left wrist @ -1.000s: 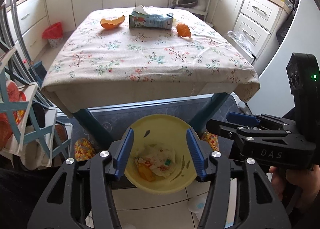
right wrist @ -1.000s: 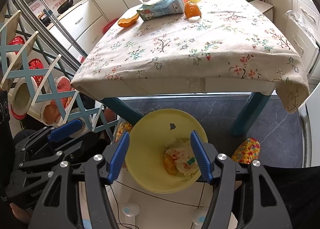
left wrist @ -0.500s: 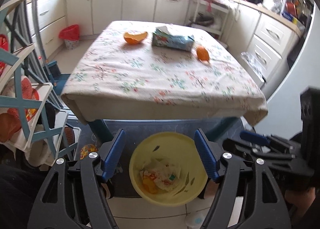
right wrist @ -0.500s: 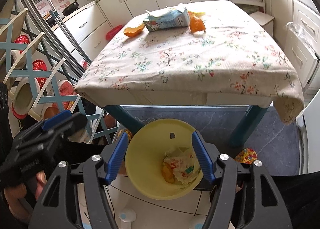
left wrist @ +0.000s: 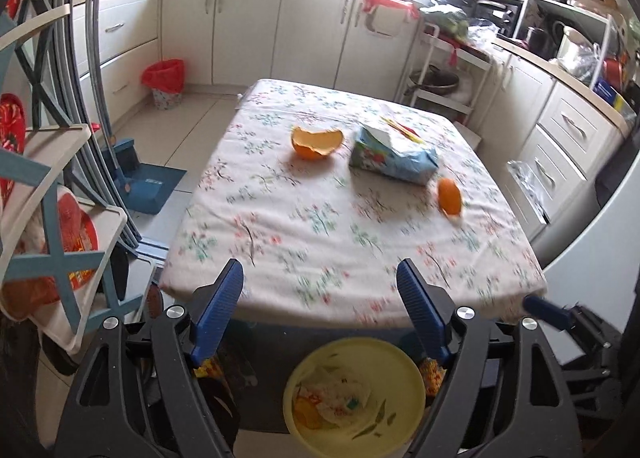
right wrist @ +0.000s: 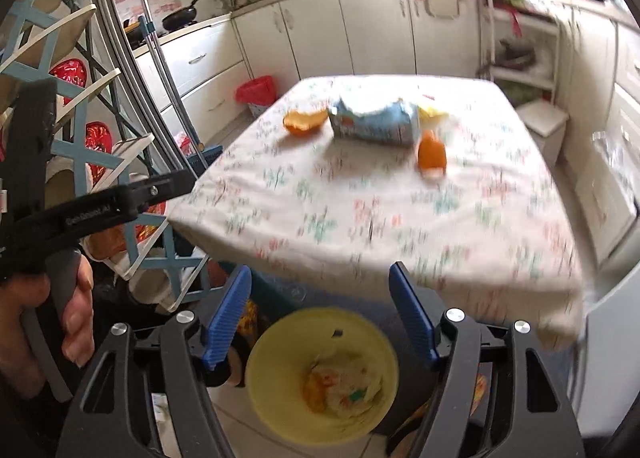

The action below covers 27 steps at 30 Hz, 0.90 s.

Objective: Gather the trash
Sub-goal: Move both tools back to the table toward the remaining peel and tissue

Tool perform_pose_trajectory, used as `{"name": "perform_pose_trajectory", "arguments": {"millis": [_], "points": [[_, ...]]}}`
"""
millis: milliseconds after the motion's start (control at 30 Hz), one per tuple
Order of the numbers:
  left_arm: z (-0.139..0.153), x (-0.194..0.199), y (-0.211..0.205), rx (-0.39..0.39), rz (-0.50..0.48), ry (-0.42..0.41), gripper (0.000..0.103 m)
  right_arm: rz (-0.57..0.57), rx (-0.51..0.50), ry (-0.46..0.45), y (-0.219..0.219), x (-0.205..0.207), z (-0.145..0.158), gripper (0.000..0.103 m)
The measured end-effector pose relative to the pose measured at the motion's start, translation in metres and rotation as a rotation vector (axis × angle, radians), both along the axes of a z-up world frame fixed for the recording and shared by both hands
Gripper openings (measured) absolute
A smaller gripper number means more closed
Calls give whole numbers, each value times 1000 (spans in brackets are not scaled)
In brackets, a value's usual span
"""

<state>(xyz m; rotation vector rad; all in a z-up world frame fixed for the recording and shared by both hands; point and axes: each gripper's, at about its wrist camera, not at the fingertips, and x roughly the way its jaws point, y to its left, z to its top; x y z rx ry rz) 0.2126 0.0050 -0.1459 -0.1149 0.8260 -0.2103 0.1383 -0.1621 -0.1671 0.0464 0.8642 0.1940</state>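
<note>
On the floral-clothed surface (left wrist: 320,217), going left to right along its far half, lie a cupped half orange peel (left wrist: 317,142), a crumpled blue-and-white soft tissue pack (left wrist: 394,155) with a white tissue sticking out of its top, and a small curled piece of orange peel (left wrist: 449,195) nearer the right edge. Something yellow with a red tip shows just behind the pack; what it is cannot be told. These are the trash not yet collected, all well apart from the near edge.

On the floor below the near edge stands a round yellow plastic bin (left wrist: 408,372). Inside it lie crumpled white paper with printed bits and an orange scrap.

The left claw (left wrist: 320,318) is empty, its blue pads spread wide; its jaws have just been opening. The right claw (right wrist: 320,310) is likewise empty and parted, its jaws also just opening, with nothing between them.

Risks, as I judge them: both claws point over the same stretch of the surface, so reaching together could make them knock each other. The curled peel is small and slick and may slip from the pads or roll off the right edge. The soft pack may sag or shed its tissue when pinched. Dragging anything could pull the cloth.
</note>
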Motion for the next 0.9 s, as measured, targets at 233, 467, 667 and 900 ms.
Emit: {"name": "perform_pose_trajectory", "arguments": {"millis": [233, 467, 667, 900], "points": [[-14, 40, 13, -68, 85, 66, 75, 12, -22, -28, -6, 46, 11, 71], [-20, 74, 6, -68, 101, 79, 78, 28, -4, -22, 0, 70, -1, 71], [-23, 108, -6, -44, 91, 83, 79, 41, -33, -65, 8, 102, 0, 71], [-35, 162, -16, -7, 88, 116, 79, 29, -35, -65, 11, 156, -6, 71]]}}
